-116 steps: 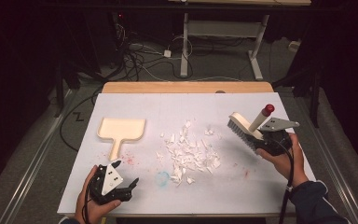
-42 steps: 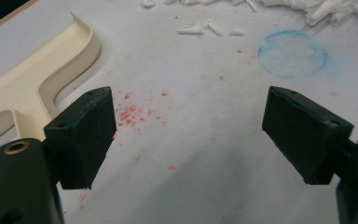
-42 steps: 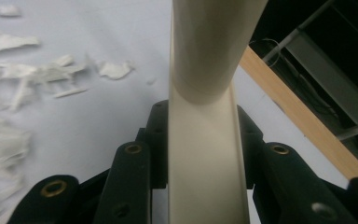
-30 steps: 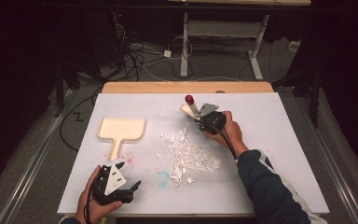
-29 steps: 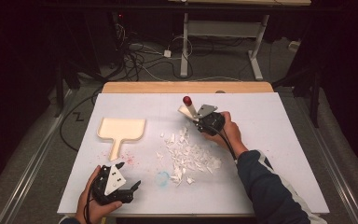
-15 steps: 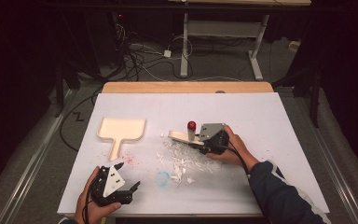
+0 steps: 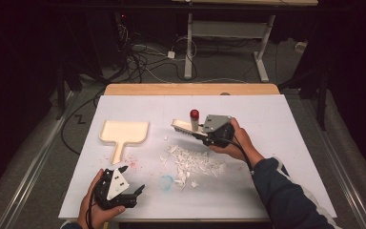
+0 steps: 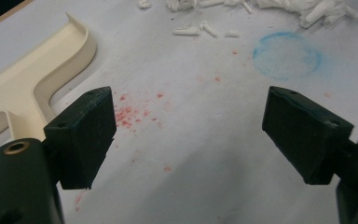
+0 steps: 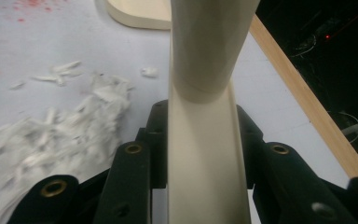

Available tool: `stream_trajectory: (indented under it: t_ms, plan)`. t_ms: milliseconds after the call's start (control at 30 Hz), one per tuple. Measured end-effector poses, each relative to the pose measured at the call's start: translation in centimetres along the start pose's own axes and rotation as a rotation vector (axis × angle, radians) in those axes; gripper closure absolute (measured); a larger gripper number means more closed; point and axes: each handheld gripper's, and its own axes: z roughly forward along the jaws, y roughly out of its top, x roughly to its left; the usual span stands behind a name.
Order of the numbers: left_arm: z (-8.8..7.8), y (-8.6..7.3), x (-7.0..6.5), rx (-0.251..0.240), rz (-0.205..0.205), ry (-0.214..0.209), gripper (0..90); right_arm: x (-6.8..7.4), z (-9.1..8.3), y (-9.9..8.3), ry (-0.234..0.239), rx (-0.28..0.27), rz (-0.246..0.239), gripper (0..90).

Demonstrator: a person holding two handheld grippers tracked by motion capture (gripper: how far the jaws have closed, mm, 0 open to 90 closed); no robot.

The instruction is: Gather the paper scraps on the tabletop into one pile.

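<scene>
A cream hand brush (image 7: 183,127) with a red knob (image 7: 194,113) hangs just beyond the pile of white paper scraps (image 7: 193,161), bristles toward the left. My right gripper (image 7: 205,136) is shut on its handle (image 9: 205,140), which runs up between the jaws in the right gripper view. The scraps (image 9: 51,135) lie to the left of it there. A cream dustpan (image 7: 124,132) lies flat on the table's left half. My left gripper (image 7: 136,193) rests near the front left edge, open (image 8: 186,130) with nothing between its pads, beside the dustpan's handle (image 8: 37,79).
White sheet (image 7: 286,143) covers the table, with a wooden strip (image 7: 190,89) along the far edge. A blue ring stain (image 7: 166,182) and red specks (image 8: 135,112) mark the sheet near the left gripper. Dark floor with cables lies beyond.
The right gripper brought the brush from behind the pile down toward the scraps, then lifted it a little and shifted it left. The left gripper has stayed still.
</scene>
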Motion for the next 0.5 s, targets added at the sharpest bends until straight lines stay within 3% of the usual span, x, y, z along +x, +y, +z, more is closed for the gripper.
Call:
stream_trajectory:
  t_ms: [100,200,300,367,433,500]
  plan:
    - [0.1,0.0,0.1,-0.003,-0.005,-0.005,16.8,-0.2,2.9,0.7,-0.02,0.027,-0.009,68.0]
    - [0.1,-0.1,0.1,0.0,-0.004,-0.011,16.8,-0.1,4.1,1.0,-0.031,0.029,-0.007,68.0]
    - [0.1,-0.1,0.1,0.002,-0.003,-0.015,16.8,0.4,5.4,1.5,-0.01,0.028,-0.015,68.0]
    - [0.1,-0.2,0.1,0.003,-0.003,-0.015,16.8,0.9,5.9,1.7,0.037,0.013,-0.026,68.0]
    - [0.1,-0.2,0.0,0.008,-0.015,-0.022,16.8,1.7,6.1,1.8,0.087,0.017,-0.075,67.8]
    - [0.0,-0.2,0.1,0.002,-0.004,-0.011,16.8,2.0,5.9,1.7,0.1,0.011,-0.092,67.8]
